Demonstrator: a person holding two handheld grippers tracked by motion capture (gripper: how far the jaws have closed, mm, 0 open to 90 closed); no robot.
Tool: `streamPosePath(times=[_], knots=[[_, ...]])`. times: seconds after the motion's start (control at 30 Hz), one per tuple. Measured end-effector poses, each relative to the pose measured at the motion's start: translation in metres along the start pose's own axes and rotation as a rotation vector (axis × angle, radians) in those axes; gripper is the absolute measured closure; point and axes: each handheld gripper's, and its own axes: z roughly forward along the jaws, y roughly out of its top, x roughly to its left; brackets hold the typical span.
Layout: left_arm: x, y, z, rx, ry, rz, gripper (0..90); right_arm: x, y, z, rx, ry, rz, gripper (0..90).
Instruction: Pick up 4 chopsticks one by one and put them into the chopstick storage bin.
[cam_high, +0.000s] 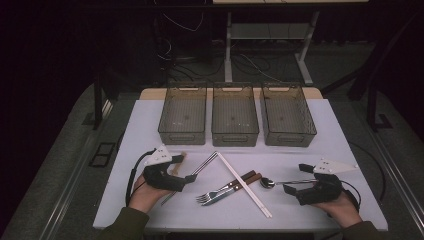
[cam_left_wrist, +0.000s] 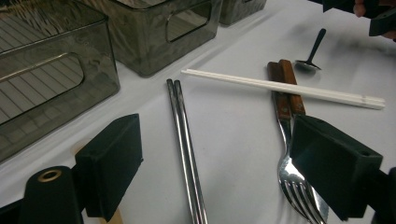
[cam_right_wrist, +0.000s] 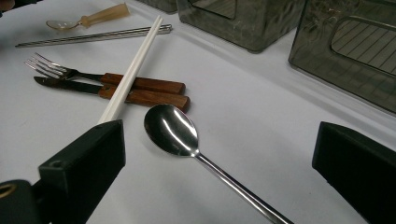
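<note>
Three bins (cam_high: 235, 117), two spoons (cam_high: 267, 183), one fork (cam_high: 212, 195)

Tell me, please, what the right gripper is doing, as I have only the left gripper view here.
Observer: The right gripper is open, and the handle of the metal spoon lies on the table between its jaws.
Operator: Thank you. How many bins stand at the far side?
Observer: Three bins stand side by side in one row.
Operator: Does anything lie near my own gripper that I am missing?
Observer: Yes, a small spoon with a pale handle lies close by the left gripper, on the bins' side of the metal chopsticks.
</note>
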Motion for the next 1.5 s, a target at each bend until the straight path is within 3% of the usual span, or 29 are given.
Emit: streamPosePath(times=[0.3, 0.67, 1.1, 1.5], knots=[[0.003, 0.005, 0.003, -0.003, 0.014, -0.006, 21.7, 0.000, 0.000, 0.001, 0.002, 0.004, -0.001, 2.8], [0.004, 0.011, 0.016, 0.034, 0.006, 0.005, 29.6, 0.001, -0.001, 0.002, 0.006, 0.016, -0.002, 2.7], [0.008, 0.020, 0.031, 0.060, 0.019, -0.013, 34.3, 0.001, -0.001, 0.002, 0.008, 0.012, 0.002, 2.8], [0.011, 0.027, 0.047, 0.118, 0.039, -0.034, 49.9, 0.000, -0.002, 0.002, 0.005, 0.009, 0.000, 2.8]])
